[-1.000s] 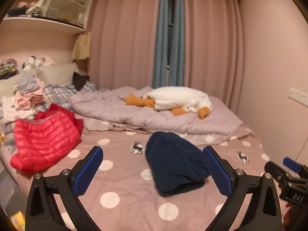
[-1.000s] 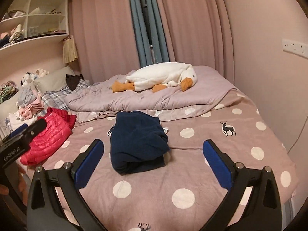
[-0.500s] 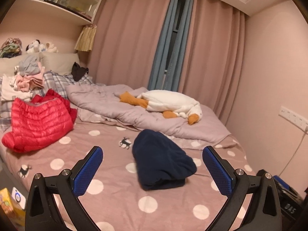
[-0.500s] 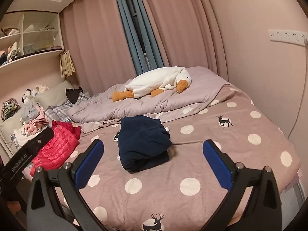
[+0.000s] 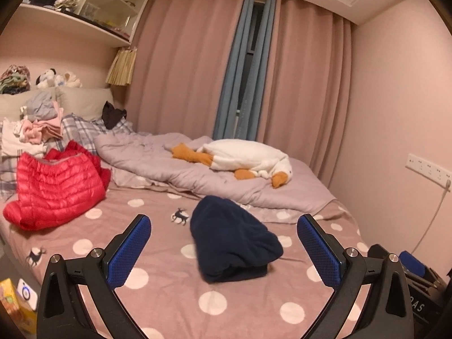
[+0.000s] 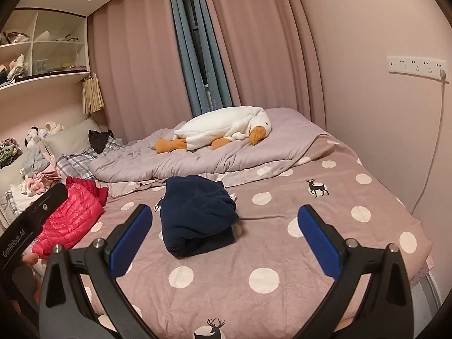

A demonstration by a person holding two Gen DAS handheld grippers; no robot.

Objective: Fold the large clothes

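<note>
My left gripper point(image 5: 224, 250) wide and empty, right gripper point(image 6: 226, 240) likewise, folded navy garment point(image 5: 231, 243) mid-frame, red jacket point(image 5: 55, 185) at left.

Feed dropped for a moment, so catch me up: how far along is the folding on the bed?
Done: the navy garment lies folded in a compact bundle on the polka-dot sheet. In hand: nothing; the left gripper and right gripper are both open and empty, off the bed. Left: the red puffer jacket lies crumpled and unfolded near the pillows, and looks like the next piece.
</note>
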